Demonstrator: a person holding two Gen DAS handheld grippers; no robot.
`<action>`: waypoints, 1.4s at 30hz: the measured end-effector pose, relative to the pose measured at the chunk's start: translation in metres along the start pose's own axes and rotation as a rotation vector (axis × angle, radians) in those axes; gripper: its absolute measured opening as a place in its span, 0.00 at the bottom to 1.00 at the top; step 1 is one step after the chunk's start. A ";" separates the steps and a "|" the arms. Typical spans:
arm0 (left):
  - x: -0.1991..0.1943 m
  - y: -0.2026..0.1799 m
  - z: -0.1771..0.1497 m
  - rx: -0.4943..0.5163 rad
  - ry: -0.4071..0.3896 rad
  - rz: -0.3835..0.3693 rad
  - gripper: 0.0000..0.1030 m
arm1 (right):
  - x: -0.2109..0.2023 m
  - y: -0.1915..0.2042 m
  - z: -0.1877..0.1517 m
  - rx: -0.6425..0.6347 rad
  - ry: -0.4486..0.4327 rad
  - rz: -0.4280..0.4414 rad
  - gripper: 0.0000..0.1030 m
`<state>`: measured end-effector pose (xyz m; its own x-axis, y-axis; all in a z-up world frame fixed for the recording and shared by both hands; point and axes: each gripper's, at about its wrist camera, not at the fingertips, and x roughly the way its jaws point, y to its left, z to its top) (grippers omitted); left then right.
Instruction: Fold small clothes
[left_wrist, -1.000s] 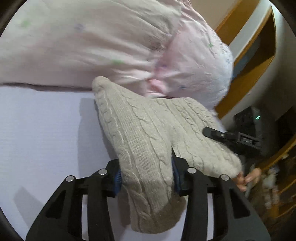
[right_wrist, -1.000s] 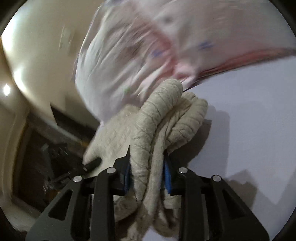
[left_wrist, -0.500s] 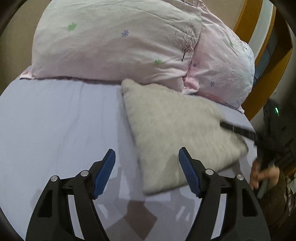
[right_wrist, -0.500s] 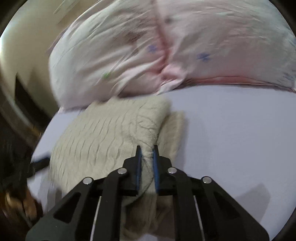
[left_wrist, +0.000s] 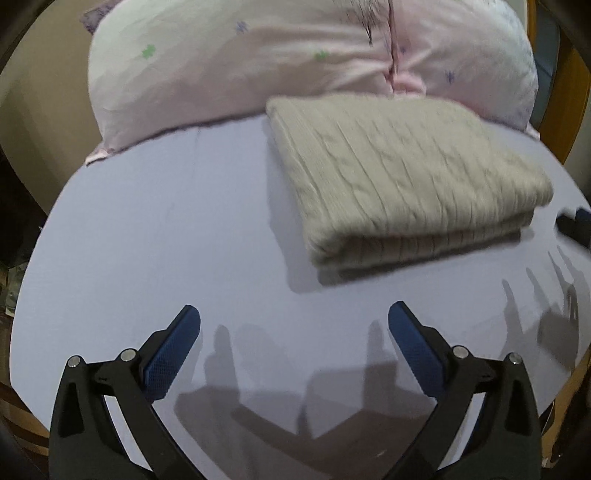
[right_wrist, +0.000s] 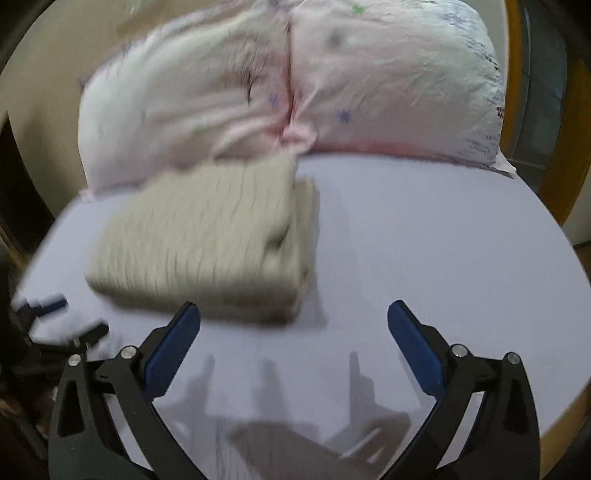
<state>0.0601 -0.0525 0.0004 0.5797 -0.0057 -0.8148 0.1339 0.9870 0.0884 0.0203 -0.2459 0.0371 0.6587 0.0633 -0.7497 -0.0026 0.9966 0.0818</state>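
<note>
A beige cable-knit sweater (left_wrist: 399, 177) lies folded in a flat rectangle on the lavender bed sheet (left_wrist: 166, 240), its far edge against the pillows. My left gripper (left_wrist: 293, 321) is open and empty, held back from the sweater's near folded edge. In the right wrist view the same sweater (right_wrist: 207, 236) lies ahead and to the left. My right gripper (right_wrist: 293, 319) is open and empty, its left finger close to the sweater's near edge. The left gripper's fingertips (right_wrist: 48, 306) show at the left edge of the right wrist view.
Two pale pink flowered pillows (left_wrist: 258, 55) lean at the head of the bed behind the sweater; they also show in the right wrist view (right_wrist: 295, 81). A wooden frame (left_wrist: 569, 92) stands at the right. The sheet (right_wrist: 424, 240) stretches to the right of the sweater.
Both grippers let go of the sweater, opened wide and pulled back. The sweater went from hanging bunched in the jaws to lying folded flat on the sheet.
</note>
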 end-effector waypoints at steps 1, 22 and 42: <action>0.003 -0.002 0.000 -0.001 0.015 -0.001 0.99 | 0.007 0.009 -0.007 -0.015 0.023 0.004 0.98; 0.011 0.003 0.000 -0.076 0.123 -0.033 0.99 | 0.049 0.035 -0.024 -0.034 0.142 -0.072 0.98; 0.011 0.004 0.001 -0.101 0.137 -0.018 0.99 | 0.050 0.036 -0.024 -0.034 0.142 -0.072 0.98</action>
<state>0.0682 -0.0491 -0.0074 0.4621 -0.0085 -0.8868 0.0576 0.9981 0.0204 0.0348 -0.2056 -0.0131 0.5454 -0.0041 -0.8381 0.0136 0.9999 0.0039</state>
